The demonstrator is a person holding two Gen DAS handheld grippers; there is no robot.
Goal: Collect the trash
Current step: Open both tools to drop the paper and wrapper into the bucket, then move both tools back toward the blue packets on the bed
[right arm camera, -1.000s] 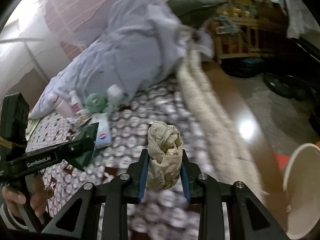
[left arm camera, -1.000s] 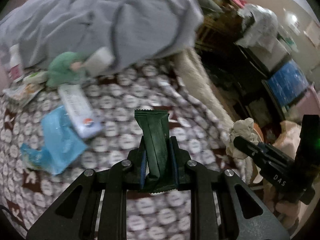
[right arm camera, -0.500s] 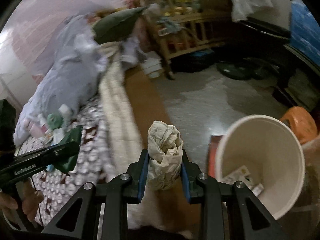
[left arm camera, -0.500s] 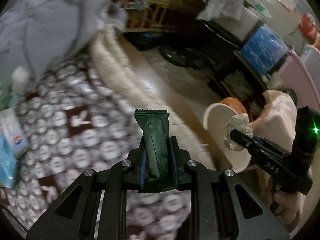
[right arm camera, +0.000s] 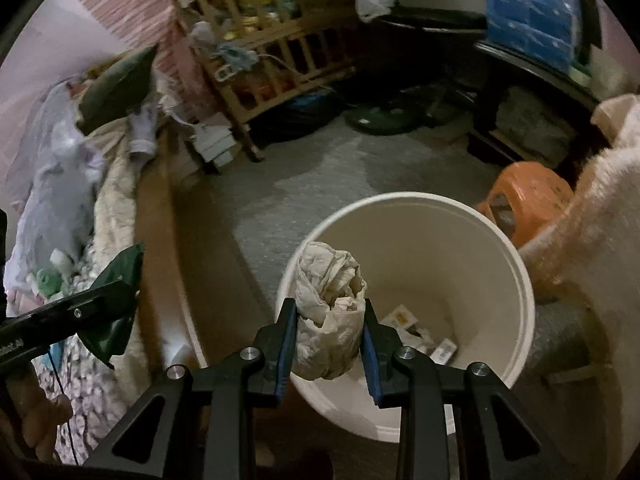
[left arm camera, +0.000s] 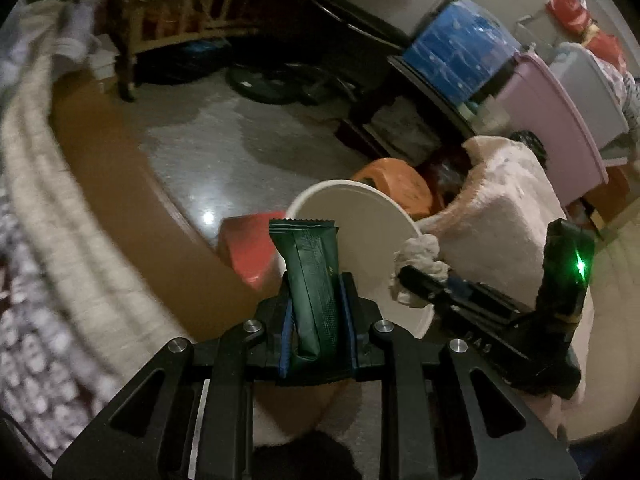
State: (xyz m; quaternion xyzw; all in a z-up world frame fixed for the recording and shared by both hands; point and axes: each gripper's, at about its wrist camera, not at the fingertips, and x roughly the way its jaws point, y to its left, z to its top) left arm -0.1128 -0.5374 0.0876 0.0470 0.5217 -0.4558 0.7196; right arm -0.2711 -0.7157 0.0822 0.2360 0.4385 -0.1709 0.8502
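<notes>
My left gripper (left arm camera: 314,316) is shut on a dark green wrapper (left arm camera: 310,276) and holds it upright just left of a white bin (left arm camera: 360,216) on the floor. My right gripper (right arm camera: 330,334) is shut on a crumpled paper wad (right arm camera: 328,312) and holds it over the near rim of the white bin (right arm camera: 516,264), which has a few scraps at its bottom. The right gripper with the wad (left arm camera: 416,258) shows in the left wrist view, at the bin's right rim. The left gripper with the wrapper (right arm camera: 114,308) shows at the left of the right wrist view.
An orange stool (right arm camera: 532,196) stands behind the bin. A pink fluffy blanket (left arm camera: 500,208) lies to its right. The bed edge (left arm camera: 48,216) with a patterned sheet runs along the left. A wooden crib (right arm camera: 272,56) and stacked storage boxes (left arm camera: 460,48) line the back.
Both grippers have swung right from the bed to the white bin, each still holding its piece of trash. The bin is now close under the right gripper.
</notes>
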